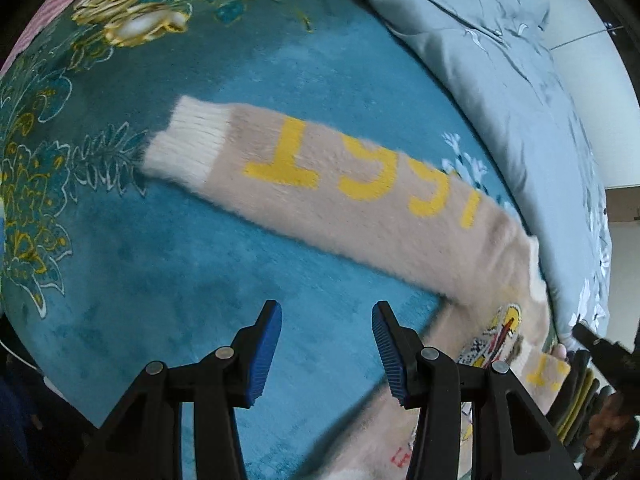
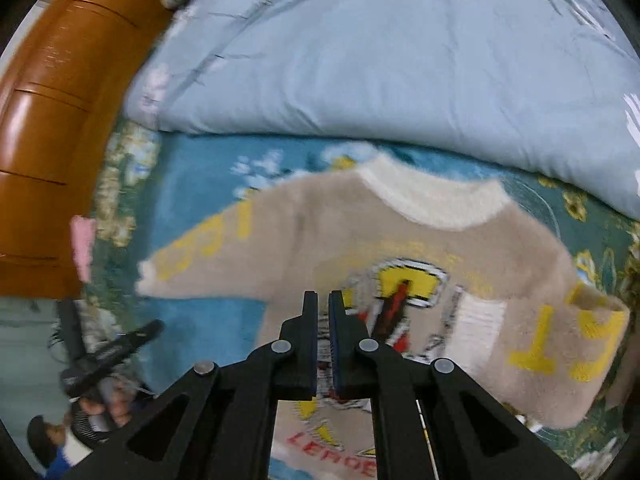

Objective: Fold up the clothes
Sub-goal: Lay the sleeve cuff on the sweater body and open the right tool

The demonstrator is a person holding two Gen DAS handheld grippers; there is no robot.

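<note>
A fuzzy beige sweater (image 2: 328, 240) with yellow letters and a white collar lies on the teal floral blanket (image 1: 160, 264). In the left wrist view its one sleeve (image 1: 320, 184) stretches out flat, white cuff to the left. My left gripper (image 1: 326, 320) is open and empty, above the blanket just below that sleeve. In the right wrist view the other sleeve (image 2: 560, 344) is folded in over the chest graphic. My right gripper (image 2: 323, 300) hovers over the sweater's front with its jaws nearly together and nothing visible between them.
A light blue quilt (image 2: 380, 60) is bunched along the far side of the blanket. A wooden headboard (image 2: 52, 128) stands at the left. The other gripper (image 2: 108, 356) and a person's hand show at lower left.
</note>
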